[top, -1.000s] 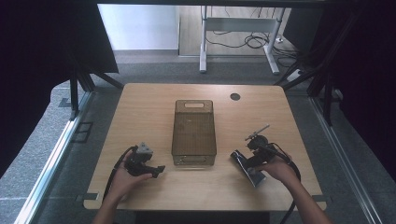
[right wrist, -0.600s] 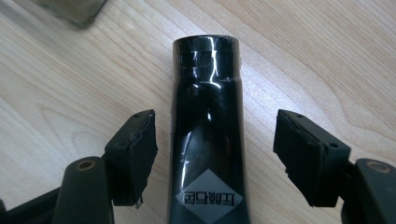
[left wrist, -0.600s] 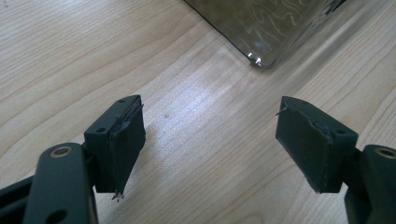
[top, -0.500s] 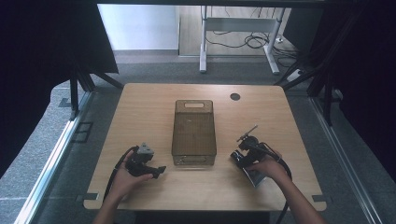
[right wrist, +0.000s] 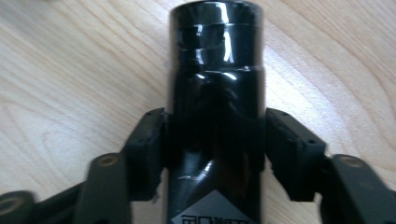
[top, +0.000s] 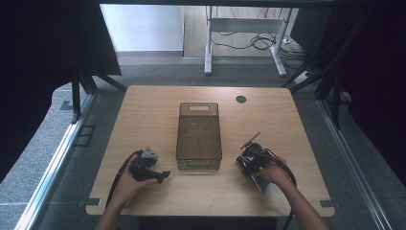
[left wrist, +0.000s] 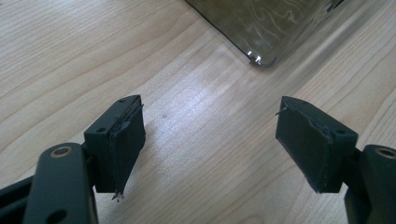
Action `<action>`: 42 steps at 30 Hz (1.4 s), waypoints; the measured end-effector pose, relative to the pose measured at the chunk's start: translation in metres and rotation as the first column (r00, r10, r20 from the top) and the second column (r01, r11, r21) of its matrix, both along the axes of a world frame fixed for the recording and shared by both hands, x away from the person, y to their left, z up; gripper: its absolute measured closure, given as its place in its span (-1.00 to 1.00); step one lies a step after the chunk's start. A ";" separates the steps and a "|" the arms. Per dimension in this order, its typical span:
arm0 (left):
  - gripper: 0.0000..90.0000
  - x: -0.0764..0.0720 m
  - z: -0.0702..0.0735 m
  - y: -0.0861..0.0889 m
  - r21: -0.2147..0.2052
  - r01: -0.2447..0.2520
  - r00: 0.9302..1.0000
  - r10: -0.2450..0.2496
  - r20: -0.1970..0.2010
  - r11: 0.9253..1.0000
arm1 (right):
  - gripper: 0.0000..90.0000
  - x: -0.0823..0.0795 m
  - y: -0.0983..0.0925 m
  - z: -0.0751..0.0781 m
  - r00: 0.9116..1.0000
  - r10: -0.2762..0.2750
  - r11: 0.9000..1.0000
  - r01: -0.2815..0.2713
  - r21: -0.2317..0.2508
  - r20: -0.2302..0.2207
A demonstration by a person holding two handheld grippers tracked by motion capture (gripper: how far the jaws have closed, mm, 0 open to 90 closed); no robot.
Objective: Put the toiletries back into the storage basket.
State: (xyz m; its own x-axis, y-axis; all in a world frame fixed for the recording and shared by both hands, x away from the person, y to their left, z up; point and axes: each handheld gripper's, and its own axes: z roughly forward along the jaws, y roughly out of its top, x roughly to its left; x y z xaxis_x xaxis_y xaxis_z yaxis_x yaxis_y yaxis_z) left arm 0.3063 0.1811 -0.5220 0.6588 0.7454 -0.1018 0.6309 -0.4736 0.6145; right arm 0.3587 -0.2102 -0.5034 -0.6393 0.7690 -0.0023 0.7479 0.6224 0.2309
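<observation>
A glossy black bottle (right wrist: 215, 93) with a grey label lies on the wooden table (top: 158, 110), cap end away from the camera. My right gripper (right wrist: 215, 140) has just been closing on it, and both pads now press its sides at mid-body. From above, that gripper (top: 249, 165) sits right of the bin's near end, with the bottle (top: 262, 184) partly under the hand. Left of the bin's near end, my left gripper (top: 163, 176) is held low over the table. Its jaws (left wrist: 210, 140) stand wide open over bare wood.
A smoky translucent bin (top: 198, 129) stands lengthwise at the table's middle, and its near corner (left wrist: 261, 23) lies just beyond the left jaws. A round cable hole (top: 241, 99) is at the back right. Dark curtains flank both sides.
The right hand and its gripper came down and toward the near left, onto the bottle. The left hand has stayed where it was.
</observation>
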 end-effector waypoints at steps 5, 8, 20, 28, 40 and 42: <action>-0.46 0.000 -0.001 -0.002 0.005 0.007 1.000 -0.007 -0.001 1.000 | 0.01 0.000 0.001 0.001 1.000 0.007 1.000 -0.007 0.002 0.000; -0.46 0.000 -0.001 -0.003 0.004 0.006 1.000 -0.006 -0.004 1.000 | 0.02 0.000 0.001 0.001 1.000 0.014 1.000 -0.014 0.003 0.001; -0.46 0.002 -0.002 0.001 0.002 0.003 1.000 -0.003 -0.003 1.000 | 0.04 0.002 -0.003 0.007 0.999 0.035 0.999 -0.034 0.029 -0.024; -0.46 0.001 -0.001 0.001 -0.001 0.006 1.000 -0.006 0.000 1.000 | 0.05 0.001 -0.010 0.025 1.000 0.016 0.997 -0.015 0.077 -0.012; -0.46 0.001 -0.002 0.000 -0.002 0.005 1.000 -0.005 -0.009 1.000 | 0.05 0.000 -0.013 0.047 1.000 -0.002 0.994 0.003 0.110 -0.006; -0.46 0.001 -0.002 0.000 -0.001 0.007 1.000 -0.007 -0.005 1.000 | 0.05 0.000 -0.013 0.049 1.000 -0.006 0.993 0.007 0.119 -0.009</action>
